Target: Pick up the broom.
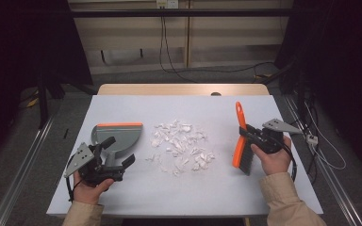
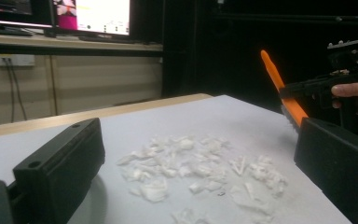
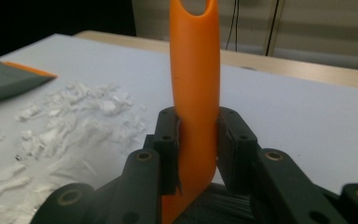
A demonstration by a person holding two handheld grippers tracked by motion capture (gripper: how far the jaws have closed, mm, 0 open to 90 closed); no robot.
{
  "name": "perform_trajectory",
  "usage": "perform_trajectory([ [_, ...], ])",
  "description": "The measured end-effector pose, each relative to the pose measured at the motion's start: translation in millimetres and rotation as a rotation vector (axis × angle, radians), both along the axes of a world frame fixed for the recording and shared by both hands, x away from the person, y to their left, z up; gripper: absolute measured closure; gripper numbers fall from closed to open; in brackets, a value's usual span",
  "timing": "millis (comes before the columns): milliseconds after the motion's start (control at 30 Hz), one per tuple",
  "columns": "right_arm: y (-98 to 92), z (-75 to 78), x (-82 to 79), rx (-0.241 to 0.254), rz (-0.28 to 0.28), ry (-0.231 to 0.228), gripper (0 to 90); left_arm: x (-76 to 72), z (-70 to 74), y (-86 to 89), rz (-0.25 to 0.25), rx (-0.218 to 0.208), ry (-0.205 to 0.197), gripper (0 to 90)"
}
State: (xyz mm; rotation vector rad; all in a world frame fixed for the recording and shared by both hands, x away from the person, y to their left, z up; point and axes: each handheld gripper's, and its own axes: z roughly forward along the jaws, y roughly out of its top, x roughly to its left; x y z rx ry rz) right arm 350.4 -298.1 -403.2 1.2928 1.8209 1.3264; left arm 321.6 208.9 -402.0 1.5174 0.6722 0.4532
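Observation:
A grey dustpan (image 1: pixel 118 134) with an orange front edge lies on the left of the white table (image 1: pixel 136 197). My left gripper (image 1: pixel 118 151) hovers just in front of it, open, jaws wide apart and pointing toward a heap of white paper scraps (image 1: pixel 181 147). In the left gripper view the left gripper (image 2: pixel 200 140) has nothing between its jaws, and the scraps (image 2: pixel 196 163) lie beyond. My right gripper (image 1: pixel 250 135) is shut on the handle of an orange brush (image 1: pixel 240 136) with dark bristles, right of the scraps. The right gripper (image 3: pixel 196 135) clamps the brush handle (image 3: pixel 193 70).
The white board covers a wooden table (image 1: pixel 184 89) whose far edge shows behind it. A bare strip of board lies along the near edge. In the right gripper view the dustpan (image 3: pixel 4 79) sits far left beyond the scraps (image 3: pixel 70 121). Cables hang past the table's right side.

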Motion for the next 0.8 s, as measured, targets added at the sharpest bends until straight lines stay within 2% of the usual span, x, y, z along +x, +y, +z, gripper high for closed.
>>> perform_trajectory([
  [33,-0.9,-0.1,-2.2,0.014,0.001,-0.006,72.0,-0.1,0.5,-2.9,-0.012,0.006,0.000,1.6],
  [67,-2.3,-0.2,-6.1,0.035,0.004,-0.022,72.0,-0.2,0.8,-6.5,-0.016,-0.007,0.003,1.9],
  [100,-3.1,-0.1,-9.2,0.044,0.002,-0.032,71.9,-0.3,1.4,-8.6,-0.019,0.008,-0.003,2.2],
  [233,-7.2,0.7,-18.0,0.079,-0.002,-0.069,72.0,-0.1,3.2,-17.8,-0.038,0.021,-0.003,2.6],
  [267,-8.5,1.1,-20.4,0.094,0.001,-0.085,72.0,0.5,3.3,-19.9,-0.044,0.019,-0.002,2.7],
  [300,-9.3,1.8,-21.7,0.110,0.003,-0.081,72.0,0.7,3.2,-23.2,-0.052,-0.005,0.010,2.7],
  [333,-9.4,2.5,-23.2,0.121,0.003,-0.088,72.0,1.5,3.0,-24.4,-0.064,0.002,0.011,2.9],
  [367,-9.2,3.2,-24.3,0.127,0.011,-0.104,72.0,2.2,2.5,-25.5,-0.071,0.010,0.005,4.3],
  [467,-7.0,5.4,-25.5,0.138,0.023,-0.111,72.0,3.6,1.0,-31.1,-0.091,-0.009,0.019,5.6],
  [500,-5.8,6.1,-25.5,0.139,0.022,-0.110,72.1,4.2,0.9,-31.5,-0.101,0.005,0.018,6.2],
  [567,-3.6,7.6,-25.9,0.145,0.035,-0.118,72.1,4.1,0.5,-34.2,-0.111,0.005,0.026,7.8],
  [800,1.4,11.8,-27.2,0.166,0.056,-0.140,72.2,5.7,-1.2,-40.7,-0.110,0.020,0.032,9.5],
])
